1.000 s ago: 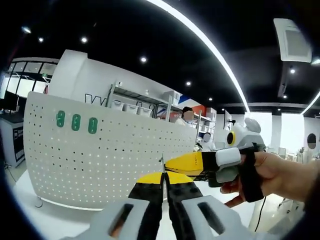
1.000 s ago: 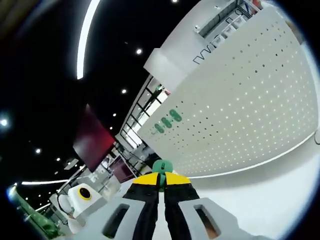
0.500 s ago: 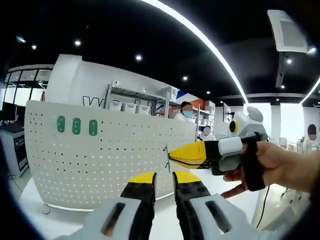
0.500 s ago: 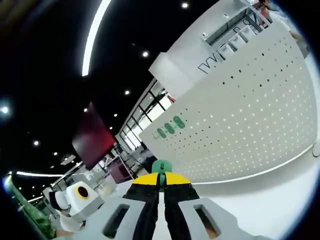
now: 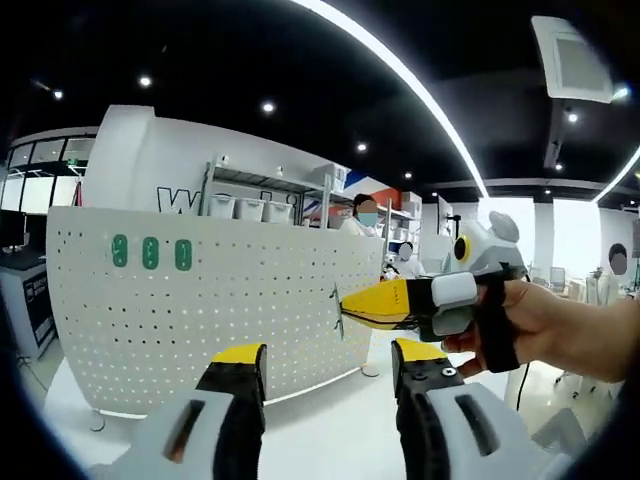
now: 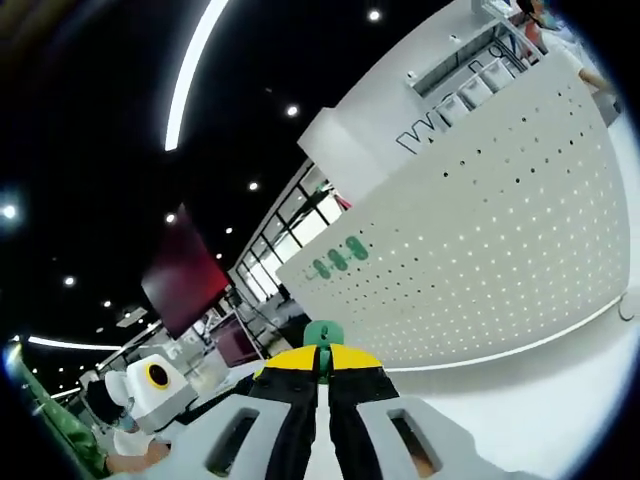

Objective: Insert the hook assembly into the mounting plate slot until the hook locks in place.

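The right gripper (image 5: 345,305) is pinching the hook (image 6: 322,334) by its green end, aiming it at the pegboard (image 5: 230,300); the left gripper (image 5: 325,365) is gaping wide, giving room.

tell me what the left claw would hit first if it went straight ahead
Probably the white pegboard: the left claw, open, points at its lower part. The right claw, holding a small hook, sits just above that line, depth unclear.
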The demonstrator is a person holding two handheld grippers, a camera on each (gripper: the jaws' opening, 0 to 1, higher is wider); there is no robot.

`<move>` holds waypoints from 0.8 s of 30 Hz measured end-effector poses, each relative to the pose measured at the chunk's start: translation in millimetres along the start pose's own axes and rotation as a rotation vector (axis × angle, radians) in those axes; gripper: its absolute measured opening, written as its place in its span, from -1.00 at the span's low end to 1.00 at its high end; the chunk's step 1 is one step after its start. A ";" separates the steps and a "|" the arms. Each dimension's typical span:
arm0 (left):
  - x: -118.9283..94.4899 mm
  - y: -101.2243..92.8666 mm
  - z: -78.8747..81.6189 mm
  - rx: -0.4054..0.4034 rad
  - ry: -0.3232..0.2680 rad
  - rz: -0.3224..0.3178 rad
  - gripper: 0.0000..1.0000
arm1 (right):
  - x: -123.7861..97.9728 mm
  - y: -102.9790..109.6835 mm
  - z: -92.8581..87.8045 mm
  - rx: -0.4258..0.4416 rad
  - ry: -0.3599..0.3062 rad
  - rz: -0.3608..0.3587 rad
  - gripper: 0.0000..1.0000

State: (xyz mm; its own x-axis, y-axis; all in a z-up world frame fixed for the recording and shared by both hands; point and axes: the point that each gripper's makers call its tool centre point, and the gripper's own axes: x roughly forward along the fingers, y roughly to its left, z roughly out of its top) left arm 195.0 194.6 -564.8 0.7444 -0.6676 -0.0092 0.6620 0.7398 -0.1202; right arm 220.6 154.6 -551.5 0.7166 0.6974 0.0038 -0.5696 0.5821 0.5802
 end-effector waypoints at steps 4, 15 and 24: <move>-7.2 -0.1 1.8 0.006 0.022 -0.019 0.42 | -1.1 0.3 0.6 -0.006 -0.006 -0.004 -0.99; -25.5 -0.6 14.9 -0.012 0.027 -0.077 1.00 | 0.1 4.7 2.0 -0.015 -0.018 -0.003 -0.98; -50.1 14.7 8.2 0.019 0.060 -0.084 1.00 | 1.9 6.9 3.6 -0.034 -0.038 -0.013 -0.98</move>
State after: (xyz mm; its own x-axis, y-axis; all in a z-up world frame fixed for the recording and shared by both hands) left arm 168.2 239.6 -558.0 0.6804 -0.7305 -0.0590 0.7236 0.6824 -0.1039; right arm 219.4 158.4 -544.6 0.7383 0.6739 0.0281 -0.5732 0.6050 0.5527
